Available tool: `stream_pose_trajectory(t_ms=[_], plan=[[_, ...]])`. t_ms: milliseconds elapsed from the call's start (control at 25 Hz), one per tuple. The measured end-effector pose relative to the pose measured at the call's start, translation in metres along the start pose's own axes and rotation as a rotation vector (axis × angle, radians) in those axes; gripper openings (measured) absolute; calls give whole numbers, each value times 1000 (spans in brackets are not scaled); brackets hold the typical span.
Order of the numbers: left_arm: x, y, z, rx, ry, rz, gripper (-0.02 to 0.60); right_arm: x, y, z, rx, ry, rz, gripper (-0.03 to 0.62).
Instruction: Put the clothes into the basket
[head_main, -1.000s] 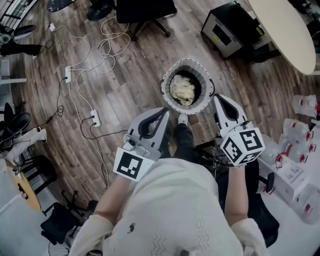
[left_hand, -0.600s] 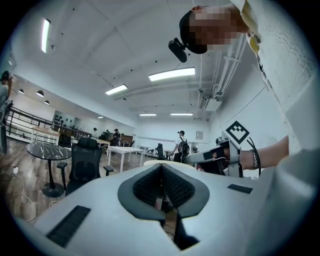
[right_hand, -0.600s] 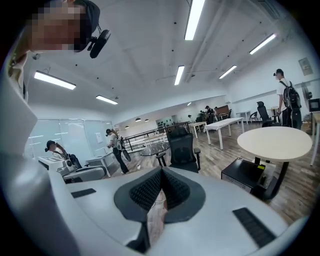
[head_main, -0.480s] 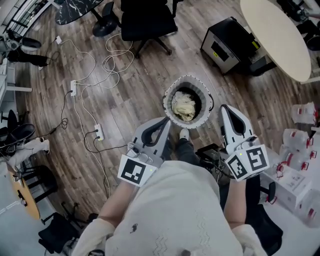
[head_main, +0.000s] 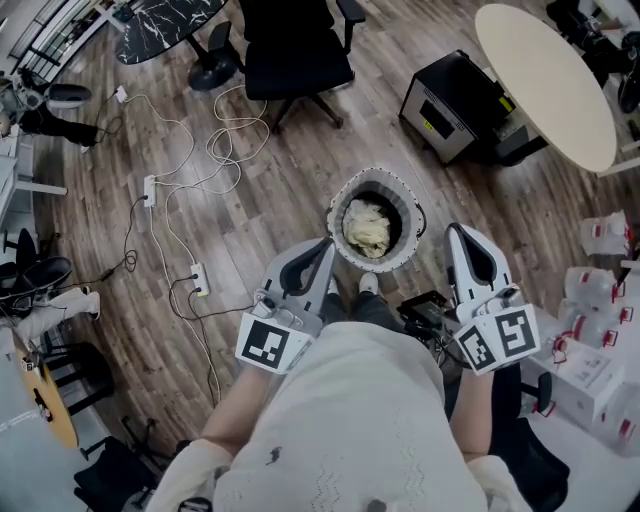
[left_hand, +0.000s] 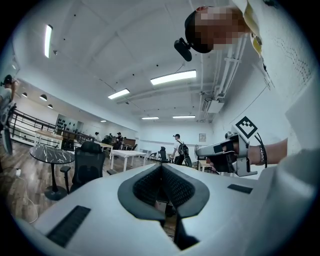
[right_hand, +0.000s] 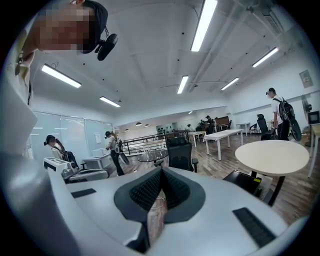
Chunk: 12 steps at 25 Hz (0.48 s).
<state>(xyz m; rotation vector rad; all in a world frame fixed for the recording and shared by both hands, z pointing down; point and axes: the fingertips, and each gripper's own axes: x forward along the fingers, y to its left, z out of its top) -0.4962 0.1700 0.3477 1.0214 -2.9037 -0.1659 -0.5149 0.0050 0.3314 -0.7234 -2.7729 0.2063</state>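
On floor, basket (head_main: 334, 216) upright, clothes (head_main: 367, 228) bunched inside, left hand-held gripper (head_main: 324, 245), right hand-held gripper (head_main: 459, 231), both closed

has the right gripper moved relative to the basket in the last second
Yes. The right gripper has drawn back from the basket toward the person: its tip was at the rim, and now floor shows between them.

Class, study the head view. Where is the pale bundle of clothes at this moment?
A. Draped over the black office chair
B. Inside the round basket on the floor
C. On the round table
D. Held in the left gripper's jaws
B: the pale clothes lie down inside the round basket, which stands on the wooden floor just ahead of the person's feet.
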Motion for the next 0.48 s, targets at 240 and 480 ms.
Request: stream_pose_trajectory(t_ms=[240,480], plan=[[5,-1,1,-14,-3,-15,20,-3,-7,2,-19,11,-17,6],[6,0,-9,-22,-3,-29,20,-4,-16,-5,-32,28,-40,6]])
